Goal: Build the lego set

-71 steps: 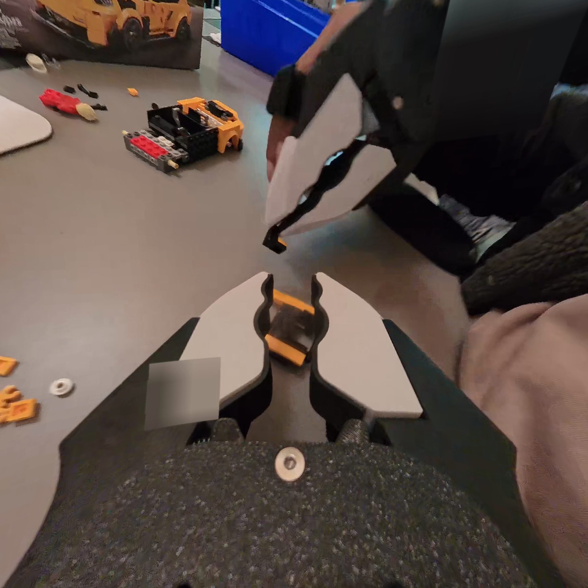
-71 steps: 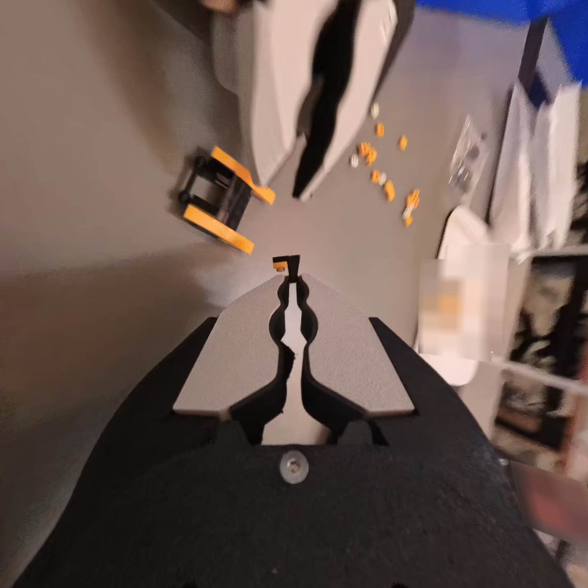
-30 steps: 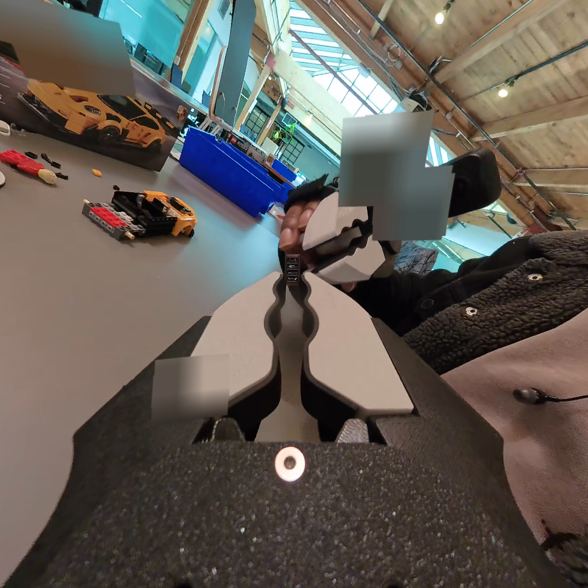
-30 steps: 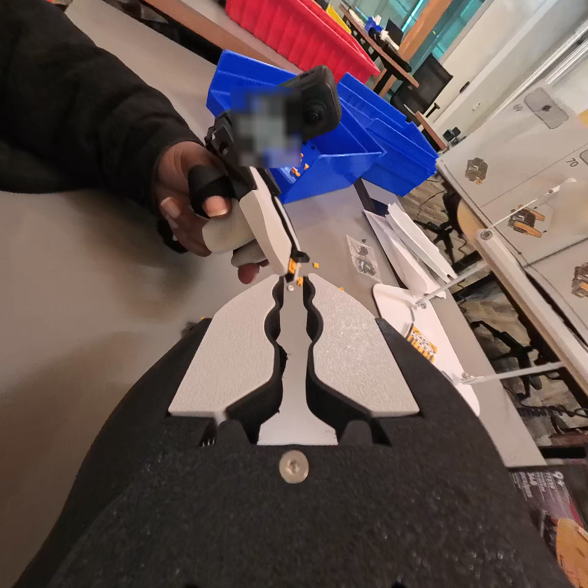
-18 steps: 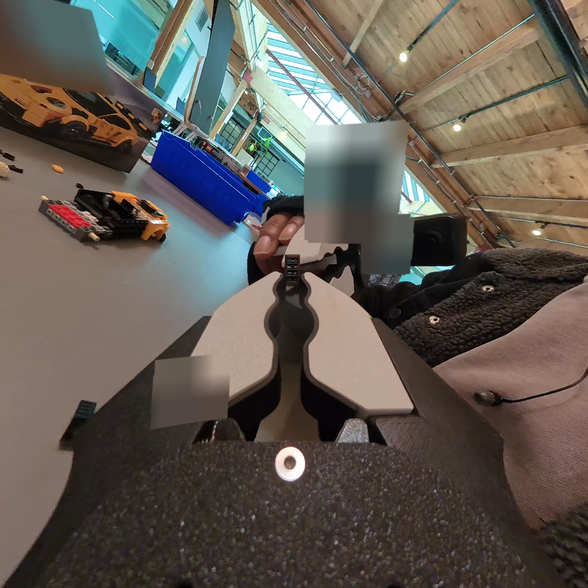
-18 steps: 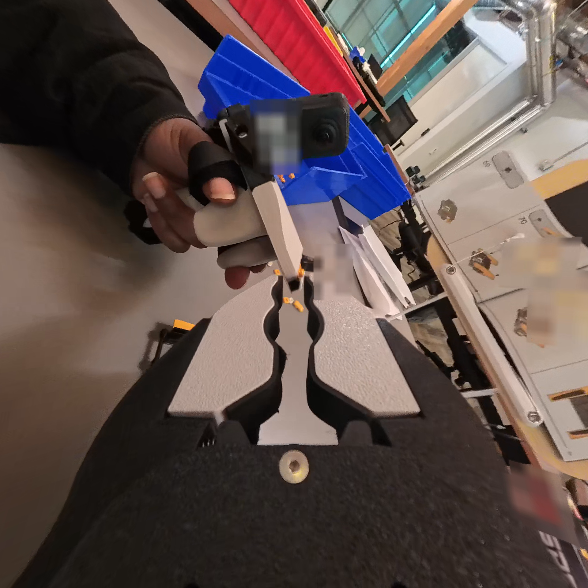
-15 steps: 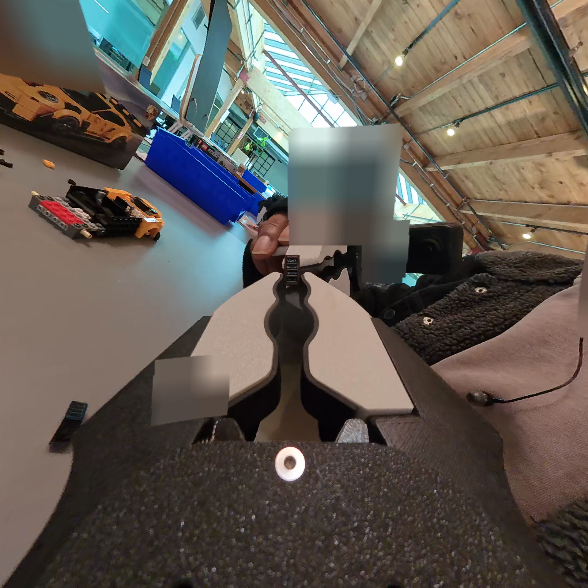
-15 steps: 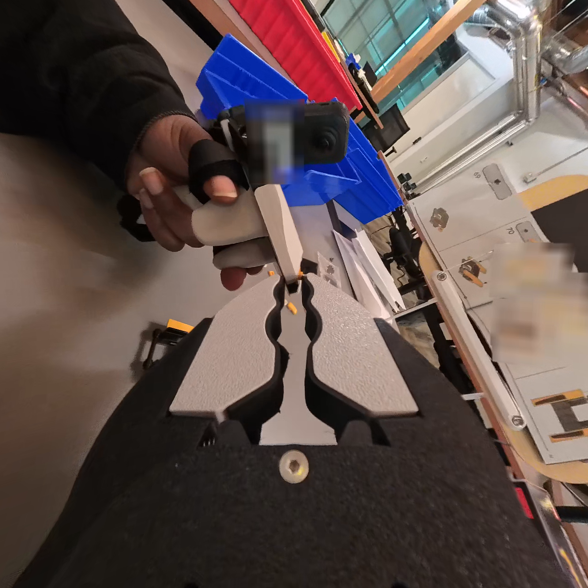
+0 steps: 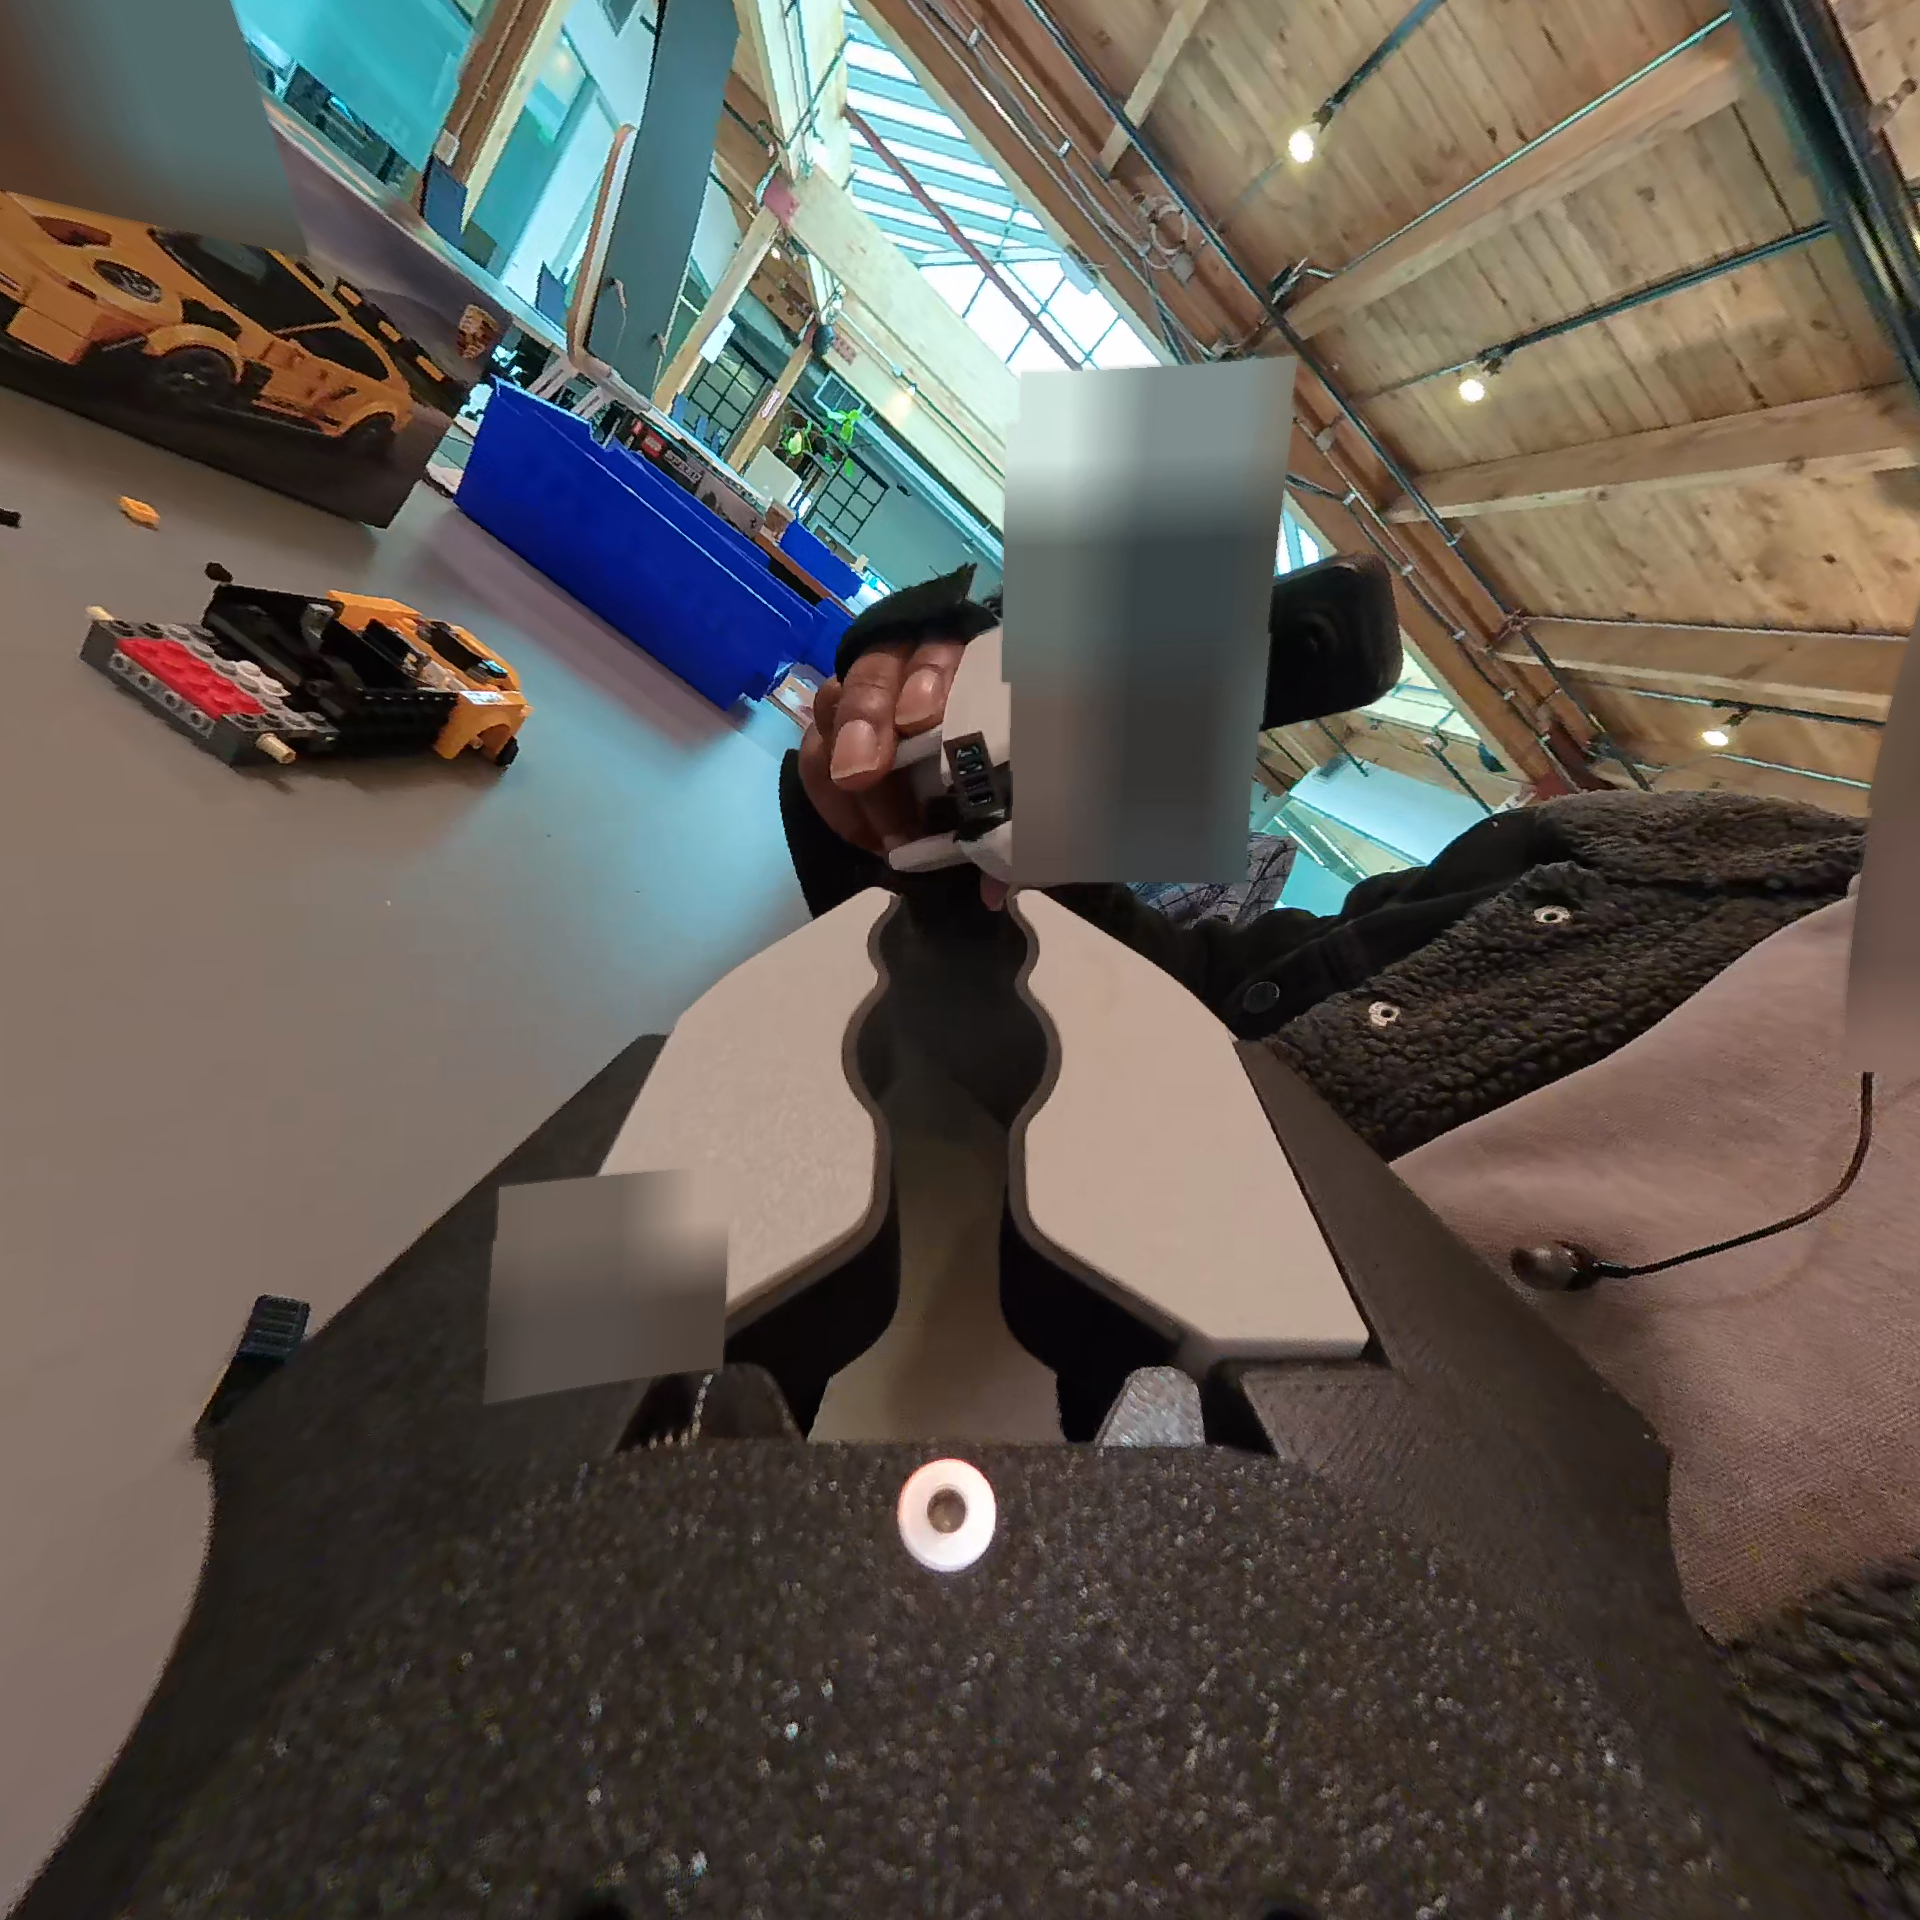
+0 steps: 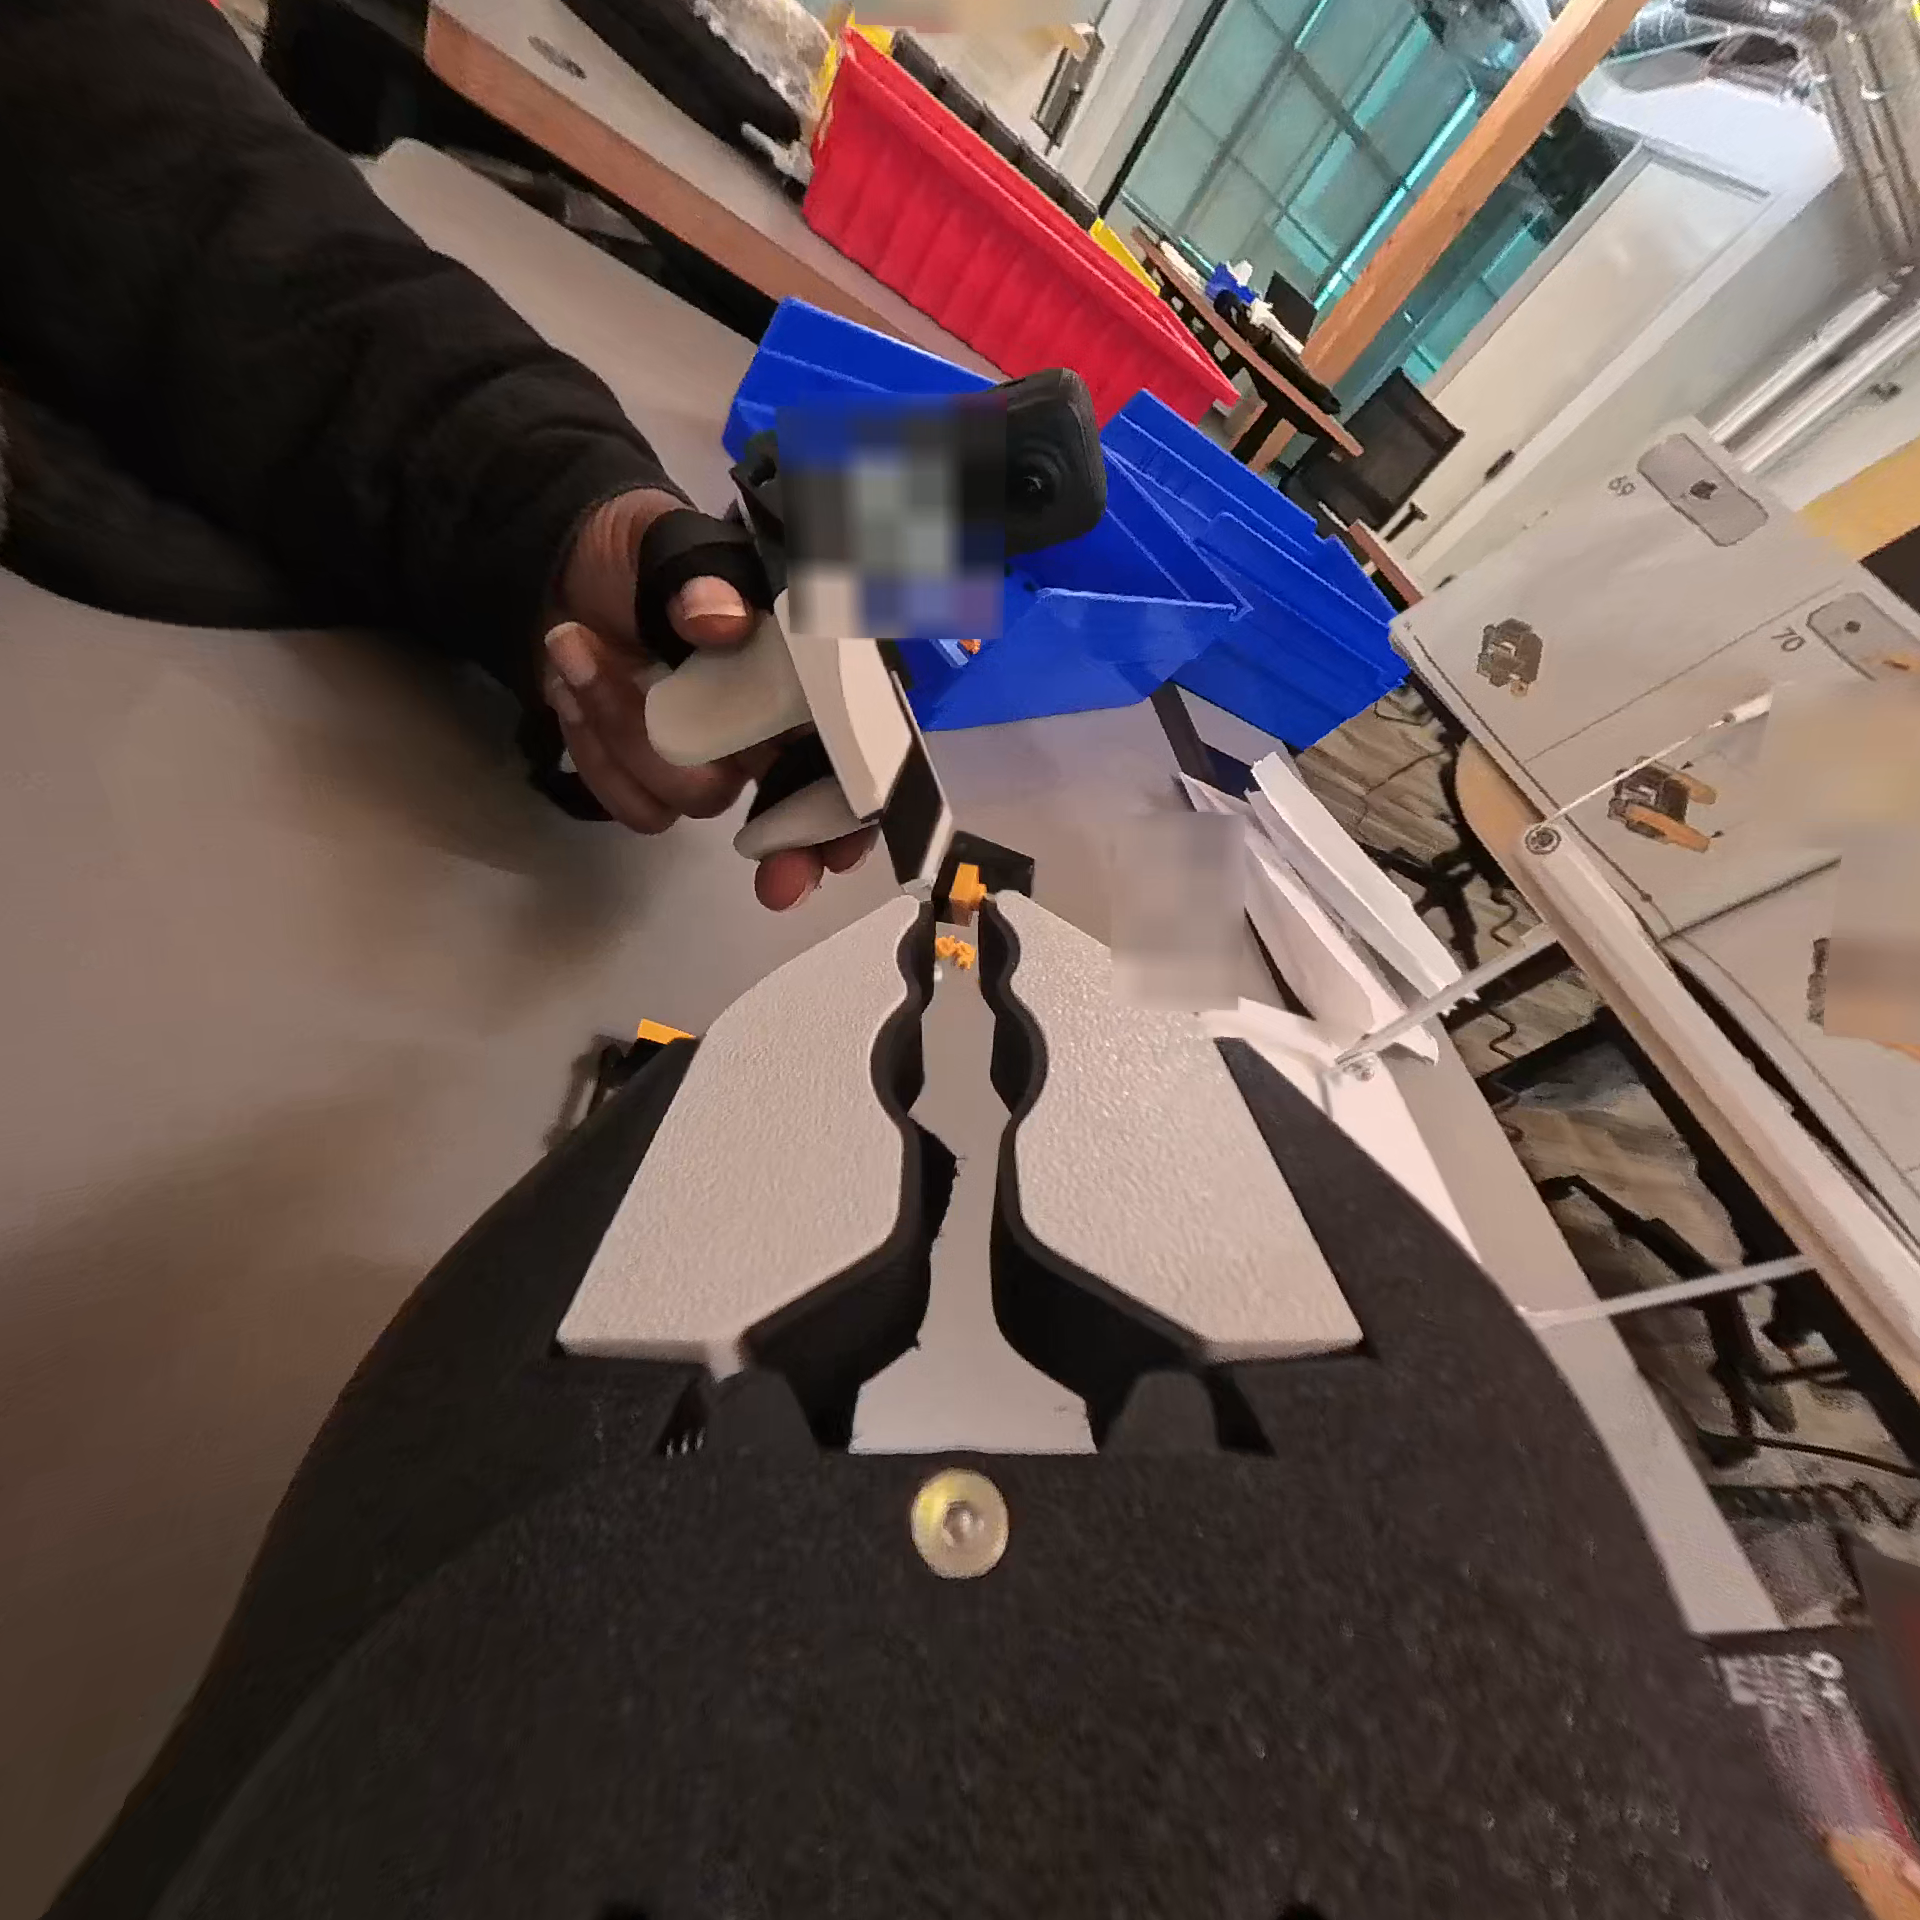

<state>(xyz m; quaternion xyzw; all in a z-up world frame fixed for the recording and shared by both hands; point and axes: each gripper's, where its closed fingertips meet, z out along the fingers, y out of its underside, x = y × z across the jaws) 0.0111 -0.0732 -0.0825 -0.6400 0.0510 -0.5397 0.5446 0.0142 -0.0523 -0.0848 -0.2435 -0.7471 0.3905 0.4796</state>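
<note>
Room: high timber ceiling with lamps and glazed walls behind; blue bins (image 9: 623,540) at the far edge of a grey surface (image 9: 312,987).
Surface: smooth, matt, flat.
Half-built car (image 9: 312,675): resting on the surface, well apart from both claws; blocky, with an orange shell, black core and red studded plate.
Small piece (image 10: 971,883): black with an orange part, lifted clear of the surface at the right claw's tips.
Right claw (image 10: 953,914): clamped on the small piece, with only a narrow gap.
Left claw (image 9: 954,914): apart and empty, just beside the small piece.
Handling: judged very light, rigid, hard glossy plastic; probably slippery and apt to twist out.
Hold: best across flat parallel sides, with the studs left free.
</note>
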